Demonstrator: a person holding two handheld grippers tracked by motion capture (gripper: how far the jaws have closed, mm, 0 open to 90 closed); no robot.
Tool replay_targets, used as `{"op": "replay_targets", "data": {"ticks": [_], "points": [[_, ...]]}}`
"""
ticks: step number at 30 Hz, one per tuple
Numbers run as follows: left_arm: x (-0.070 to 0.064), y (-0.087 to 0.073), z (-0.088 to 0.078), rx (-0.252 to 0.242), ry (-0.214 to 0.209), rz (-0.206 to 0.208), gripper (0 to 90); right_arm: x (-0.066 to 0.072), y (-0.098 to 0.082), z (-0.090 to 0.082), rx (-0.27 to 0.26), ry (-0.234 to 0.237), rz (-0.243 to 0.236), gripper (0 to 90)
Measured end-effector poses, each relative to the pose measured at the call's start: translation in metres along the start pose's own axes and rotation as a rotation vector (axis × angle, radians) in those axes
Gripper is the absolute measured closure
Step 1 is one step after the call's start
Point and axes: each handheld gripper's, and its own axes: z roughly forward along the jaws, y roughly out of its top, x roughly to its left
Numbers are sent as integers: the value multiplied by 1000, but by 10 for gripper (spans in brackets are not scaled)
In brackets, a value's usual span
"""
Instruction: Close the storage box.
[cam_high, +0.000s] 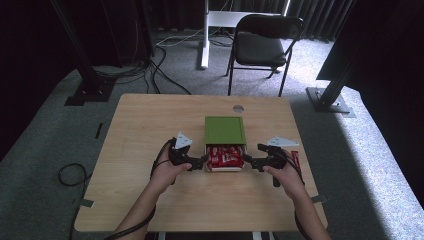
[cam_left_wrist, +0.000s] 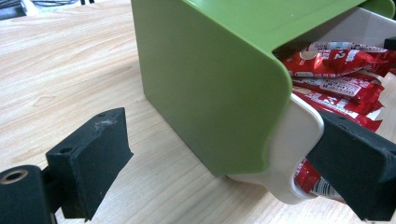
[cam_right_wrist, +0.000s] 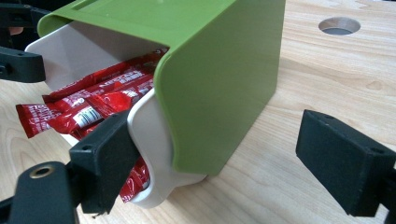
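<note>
Green box, white drawer part-way out toward the person, tongs at both front corners.

The green box (cam_high: 224, 130) lies at mid-desk (cam_high: 150, 125), long axis running from the person to the far edge, its open mouth facing the person. The white drawer (cam_high: 225, 168) sticks out of that mouth, holding red packets (cam_high: 225, 156) that lie crosswise. The left tongs (cam_high: 200, 161) stand wide open astride the drawer's left front corner, one jaw inside on the packets, gripping nothing. The right tongs (cam_high: 248, 160) stand open likewise at the right corner.
</note>
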Motion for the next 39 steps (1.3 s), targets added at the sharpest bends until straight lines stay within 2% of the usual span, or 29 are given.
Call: {"op": "replay_targets", "data": {"ticks": [19,25,35,37,39], "points": [[8,6,10,-4,20,-4,77,-6,5,9,-15,-28,16,127],[9,8,12,-4,37,8,61,-7,7,11,-15,-36,17,123],[10,8,15,6,37,7,48,-6,7,12,-14,-42,14,122],[9,8,15,3,31,23,49,-6,6,12,-16,-43,22,129],[7,7,15,3,17,8,49,-5,6,11,-17,-43,18,138]]}}
